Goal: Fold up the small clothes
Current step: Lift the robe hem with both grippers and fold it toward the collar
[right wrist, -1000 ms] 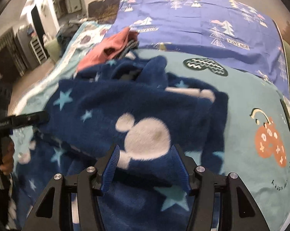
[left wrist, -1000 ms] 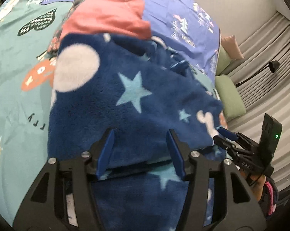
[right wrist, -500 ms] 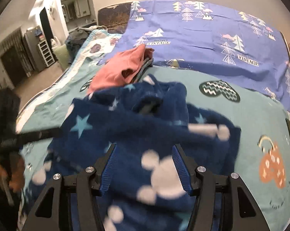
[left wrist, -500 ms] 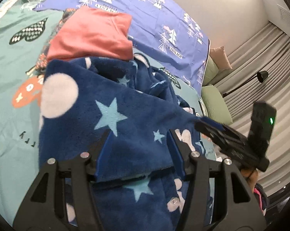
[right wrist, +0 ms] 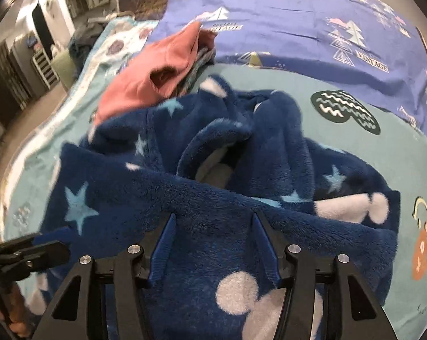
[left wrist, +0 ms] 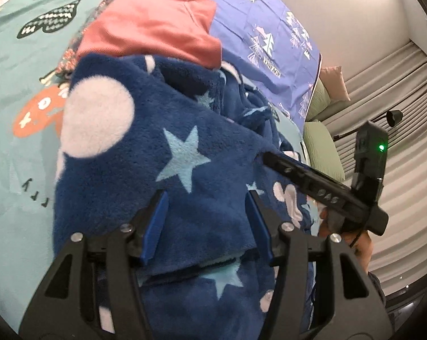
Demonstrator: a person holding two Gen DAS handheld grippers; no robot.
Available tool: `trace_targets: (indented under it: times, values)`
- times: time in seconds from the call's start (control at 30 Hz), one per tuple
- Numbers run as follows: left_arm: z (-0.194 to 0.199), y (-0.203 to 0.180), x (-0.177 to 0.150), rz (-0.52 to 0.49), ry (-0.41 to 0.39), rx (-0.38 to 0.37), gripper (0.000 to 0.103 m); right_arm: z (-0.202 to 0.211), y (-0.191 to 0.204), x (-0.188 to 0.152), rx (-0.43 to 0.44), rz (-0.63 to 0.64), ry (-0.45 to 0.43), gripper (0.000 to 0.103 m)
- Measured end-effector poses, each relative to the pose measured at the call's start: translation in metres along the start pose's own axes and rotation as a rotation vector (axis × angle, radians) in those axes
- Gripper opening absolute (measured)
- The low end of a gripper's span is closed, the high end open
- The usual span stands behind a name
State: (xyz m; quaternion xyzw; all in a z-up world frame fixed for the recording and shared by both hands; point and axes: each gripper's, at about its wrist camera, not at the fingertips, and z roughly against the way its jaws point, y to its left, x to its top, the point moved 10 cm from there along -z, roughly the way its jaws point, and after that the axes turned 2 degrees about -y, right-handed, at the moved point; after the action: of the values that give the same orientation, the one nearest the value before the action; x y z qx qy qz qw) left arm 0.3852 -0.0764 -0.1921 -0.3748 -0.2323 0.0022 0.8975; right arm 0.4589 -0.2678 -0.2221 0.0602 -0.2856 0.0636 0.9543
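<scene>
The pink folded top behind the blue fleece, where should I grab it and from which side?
Take the pink top at its near open end, where the layers gape into a small pocket in the right wrist view. Come in low from the side nearest the left tool, since the blue fleece crowds its front edge and other folded clothes lie under it, so pinch only the pink layers.

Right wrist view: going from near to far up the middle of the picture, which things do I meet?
Right hand-held gripper → dark blue fleece garment with stars → teal bed sheet → purple sheet with tree prints.
</scene>
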Motion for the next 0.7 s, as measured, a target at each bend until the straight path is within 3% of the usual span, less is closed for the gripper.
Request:
trace_targets:
  times: [0.17, 0.33, 0.43, 0.6, 0.7]
  values:
    - [0.027, 0.005, 0.004, 0.007, -0.045, 0.005, 0.058, 0.024, -0.016, 0.0, -0.057, 0.006, -0.04, 0.056]
    - [0.046, 0.025, 0.001, 0.045, -0.072, 0.051, 0.059, 0.0, -0.024, -0.032, -0.078, -0.001, 0.033, 0.056]
    - [0.063, 0.03, -0.006, 0.063, -0.07, 0.046, 0.059, 0.006, -0.024, -0.036, -0.11, 0.028, -0.009, 0.057]
    - [0.118, 0.031, -0.019, 0.014, -0.125, 0.059, 0.063, 0.101, -0.023, -0.038, -0.097, 0.057, -0.151, 0.058]
    - [0.15, 0.036, -0.042, 0.012, -0.118, 0.034, 0.065, 0.166, -0.035, -0.058, -0.086, 0.065, -0.233, 0.072]
